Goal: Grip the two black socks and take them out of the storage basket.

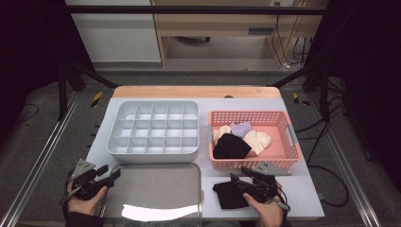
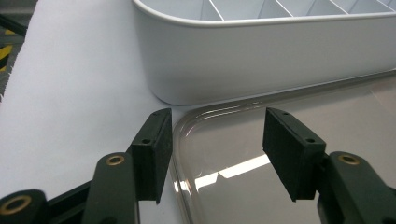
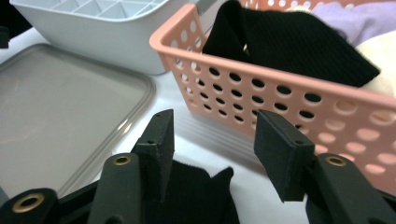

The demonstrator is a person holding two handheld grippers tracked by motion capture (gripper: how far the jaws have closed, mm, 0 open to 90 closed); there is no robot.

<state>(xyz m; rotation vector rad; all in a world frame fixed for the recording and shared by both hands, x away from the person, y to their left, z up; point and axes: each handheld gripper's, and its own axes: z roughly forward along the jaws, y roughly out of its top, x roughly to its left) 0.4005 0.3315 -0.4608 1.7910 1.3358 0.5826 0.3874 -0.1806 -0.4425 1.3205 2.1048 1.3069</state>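
Black sock (image 1: 231,195) lies flat on the tabletop (image 1: 302,189) at the person's near edge, just in front of the pink basket (image 1: 283,163) and right of the clear lid (image 1: 156,189). Right gripper (image 1: 248,182) hovers directly over it; in the right gripper view the sock (image 3: 196,191) sits beneath and between the jaws, which stand wide apart and hold nothing. The cloth looks crumpled rather than stretched, so its long axis is hard to call, probably running left to right across the near edge.

Right hand (image 1: 265,208) is clearly nearer; the sock is right under that gripper, so the next move is likely a short drop and close on it. Left gripper (image 1: 101,177) is well apart from the sock, on the far side of the lid, at the lid's left corner. In the left gripper view its jaws are also wide open and empty, straddling the lid's rounded corner (image 2: 187,126), just short of the grey divided tray (image 2: 261,70).

More socks, black, cream and lilac, sit piled in the basket. The tray's compartments (image 1: 156,125) all look empty.
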